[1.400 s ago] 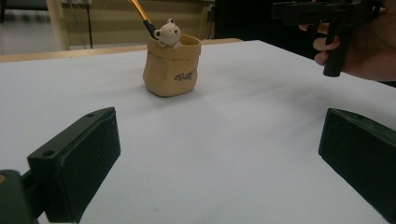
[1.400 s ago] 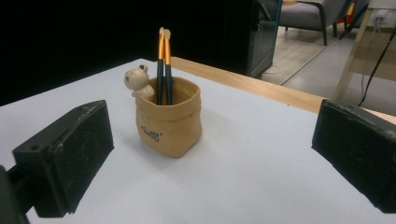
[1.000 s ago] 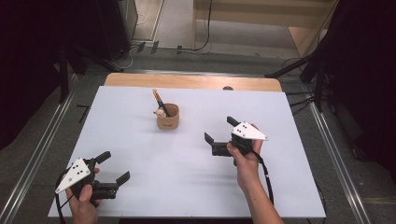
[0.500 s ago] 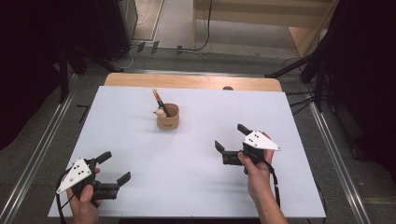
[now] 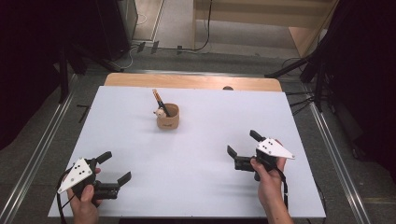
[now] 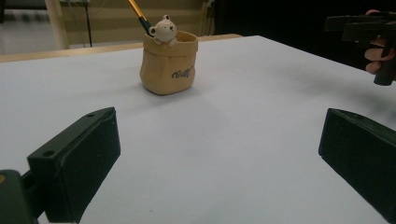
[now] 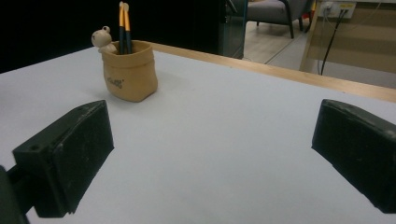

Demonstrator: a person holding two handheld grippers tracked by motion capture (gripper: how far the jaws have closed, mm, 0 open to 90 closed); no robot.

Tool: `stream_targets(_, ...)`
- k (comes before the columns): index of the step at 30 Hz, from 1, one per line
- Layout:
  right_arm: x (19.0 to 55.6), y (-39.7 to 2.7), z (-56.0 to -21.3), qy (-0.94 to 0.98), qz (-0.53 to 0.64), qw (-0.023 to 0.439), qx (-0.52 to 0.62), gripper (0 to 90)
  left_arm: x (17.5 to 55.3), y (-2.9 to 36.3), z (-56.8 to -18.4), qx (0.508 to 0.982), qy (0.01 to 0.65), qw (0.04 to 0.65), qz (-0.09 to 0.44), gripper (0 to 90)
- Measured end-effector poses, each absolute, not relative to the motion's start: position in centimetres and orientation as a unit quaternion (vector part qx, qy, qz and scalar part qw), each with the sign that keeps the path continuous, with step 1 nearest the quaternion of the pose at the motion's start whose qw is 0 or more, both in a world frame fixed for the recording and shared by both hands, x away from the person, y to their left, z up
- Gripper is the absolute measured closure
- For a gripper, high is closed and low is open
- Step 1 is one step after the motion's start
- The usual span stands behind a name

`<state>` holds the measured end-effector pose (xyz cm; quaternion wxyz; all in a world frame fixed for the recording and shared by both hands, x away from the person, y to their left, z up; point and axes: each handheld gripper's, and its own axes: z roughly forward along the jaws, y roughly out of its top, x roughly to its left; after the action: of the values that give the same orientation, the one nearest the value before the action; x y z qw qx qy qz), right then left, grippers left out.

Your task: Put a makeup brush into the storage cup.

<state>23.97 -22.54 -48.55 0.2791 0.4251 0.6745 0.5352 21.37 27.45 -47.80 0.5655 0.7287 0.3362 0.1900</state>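
A tan pouch-shaped pen holder (image 5: 168,116) with a small bear figure on its rim stands upright near the middle back of the white table (image 5: 196,140). Pencils (image 5: 159,101) with orange and dark shafts lean out of it. My left gripper (image 5: 113,166) is at the table's front left, open and holding nothing. My right gripper (image 5: 243,142) is at the front right, also open and holding nothing. The left gripper view has the holder (image 6: 169,63) ahead between wide jaws, and the other gripper (image 6: 369,28) at the upper right. The right gripper view has the holder (image 7: 128,70) at upper left with pencils (image 7: 123,25).
A wooden strip (image 5: 191,81) runs along the table's far edge. Metal rails (image 5: 42,149) flank both sides. Dark stands and cables sit on the floor beyond the table. A chair (image 7: 275,11) is far off in the right gripper view.
My right gripper has drawn back toward the front right of the table, away from the pen holder. The left gripper has stayed almost still.
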Motion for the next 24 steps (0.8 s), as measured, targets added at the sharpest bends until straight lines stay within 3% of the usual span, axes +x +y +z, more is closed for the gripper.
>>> stream_targets(24,20.5,-28.2,-50.1,0.662,0.518,0.296,0.452,0.0,21.7,27.6,-47.9,0.725,0.344,0.564,0.195,0.0)
